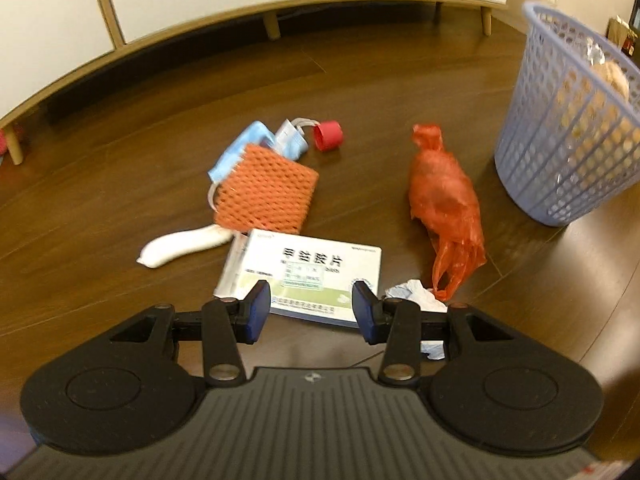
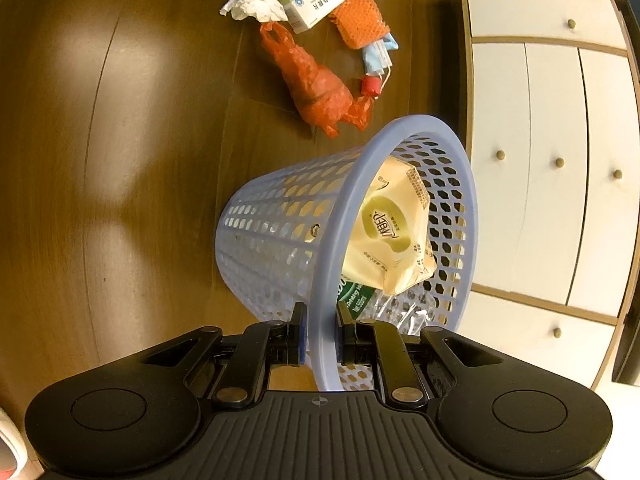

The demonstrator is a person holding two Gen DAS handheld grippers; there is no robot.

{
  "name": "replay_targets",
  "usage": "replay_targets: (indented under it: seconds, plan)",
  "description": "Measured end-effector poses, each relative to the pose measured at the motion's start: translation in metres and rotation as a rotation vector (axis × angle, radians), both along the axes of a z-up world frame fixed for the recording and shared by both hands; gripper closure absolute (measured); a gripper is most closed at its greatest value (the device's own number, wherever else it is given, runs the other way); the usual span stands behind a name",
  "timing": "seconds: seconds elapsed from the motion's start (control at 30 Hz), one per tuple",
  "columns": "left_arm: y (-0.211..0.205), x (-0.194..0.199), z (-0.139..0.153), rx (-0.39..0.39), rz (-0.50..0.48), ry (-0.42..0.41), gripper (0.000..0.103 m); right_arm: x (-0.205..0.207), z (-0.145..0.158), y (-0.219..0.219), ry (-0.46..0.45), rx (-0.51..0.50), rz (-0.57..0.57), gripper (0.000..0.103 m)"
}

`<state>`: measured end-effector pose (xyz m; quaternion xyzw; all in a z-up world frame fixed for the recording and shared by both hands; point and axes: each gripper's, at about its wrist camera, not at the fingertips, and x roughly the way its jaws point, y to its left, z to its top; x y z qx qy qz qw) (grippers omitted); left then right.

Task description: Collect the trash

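the right gripper (image 2: pixel 322 334) clamped the basket (image 2: pixel 280 236) rim. the left gripper (image 1: pixel 311 312) hung spread above the box (image 1: pixel 316 276), amid trash on the floor (image 1: pixel 160 140).

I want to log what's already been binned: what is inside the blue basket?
Inside the blue basket: a cream snack packet on top, and a clear plastic bottle with a green label beneath it. Anything lower is covered by these.

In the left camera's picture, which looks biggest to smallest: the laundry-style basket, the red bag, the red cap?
1. Blue basket, though partly cut off.
2. Red plastic bag.
3. Red cap, clearly smallest.
All lie at similar distances, so the order seems safe.
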<state>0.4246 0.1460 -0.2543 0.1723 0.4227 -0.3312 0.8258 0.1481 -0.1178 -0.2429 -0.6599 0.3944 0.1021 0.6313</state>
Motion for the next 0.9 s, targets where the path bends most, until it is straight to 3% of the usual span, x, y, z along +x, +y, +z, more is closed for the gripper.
replay_targets:
  seconds: [0.3,0.5,0.67,0.9]
  plan:
    - [-0.044,0.015,-0.034,0.007,-0.098,0.011,0.064,0.009,0.001,-0.001,-0.002,0.009,-0.029,0.093]
    - [-0.065,0.039,-0.048,0.005,-0.083,0.027,0.064,0.015,-0.001,-0.002,-0.003,0.009,-0.038,0.093]
    - [-0.08,0.053,-0.06,0.049,-0.085,0.014,0.064,0.017,-0.001,-0.002,-0.001,0.012,-0.046,0.093]
    - [-0.057,0.054,-0.065,0.069,-0.05,0.037,0.066,0.016,0.0,-0.002,-0.003,0.015,-0.044,0.093]
